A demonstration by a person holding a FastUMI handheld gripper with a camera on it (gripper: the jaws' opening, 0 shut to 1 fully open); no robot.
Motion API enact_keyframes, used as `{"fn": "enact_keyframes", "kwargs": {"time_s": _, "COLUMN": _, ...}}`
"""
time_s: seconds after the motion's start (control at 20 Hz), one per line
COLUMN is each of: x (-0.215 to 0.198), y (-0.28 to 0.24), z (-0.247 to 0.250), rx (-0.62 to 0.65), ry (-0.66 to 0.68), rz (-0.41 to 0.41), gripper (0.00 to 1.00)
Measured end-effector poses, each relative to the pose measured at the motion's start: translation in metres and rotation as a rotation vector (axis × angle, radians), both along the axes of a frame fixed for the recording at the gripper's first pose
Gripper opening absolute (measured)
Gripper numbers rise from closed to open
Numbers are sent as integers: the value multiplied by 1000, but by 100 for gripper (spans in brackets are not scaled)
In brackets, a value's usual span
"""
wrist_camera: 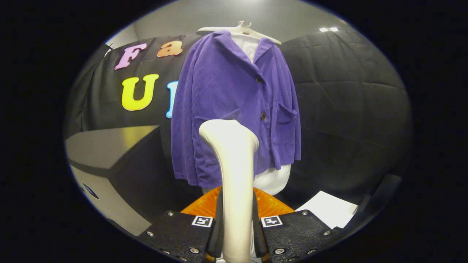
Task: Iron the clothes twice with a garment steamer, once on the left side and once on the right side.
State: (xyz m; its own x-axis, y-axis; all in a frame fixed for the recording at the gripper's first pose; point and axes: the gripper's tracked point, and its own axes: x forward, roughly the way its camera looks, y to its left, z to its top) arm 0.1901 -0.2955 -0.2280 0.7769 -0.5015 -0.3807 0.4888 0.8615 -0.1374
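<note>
We see the gripper [237,233] level, facing forward, both fingers [218,226] clamped on the garment steamer [234,164] handle, held upright. Its head stands just before the purple jacket [226,95], hung on a hanger [241,29] beyond the fingers.

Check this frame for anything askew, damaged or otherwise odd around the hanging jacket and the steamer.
Nothing looks damaged or spilled. The purple jacket hangs on a white hanger that tilts, and a white garment shows below its hem. The hand-held gripper is shut on the cream garment steamer, held upright ahead of the jacket.
</note>
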Motion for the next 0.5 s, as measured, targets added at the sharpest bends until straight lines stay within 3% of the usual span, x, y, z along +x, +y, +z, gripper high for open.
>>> {"fn": "enact_keyframes", "kwargs": {"time_s": 0.5, "x": 32, "y": -15, "z": 147, "rx": -90, "ry": -233, "rz": 10, "gripper": 33}}
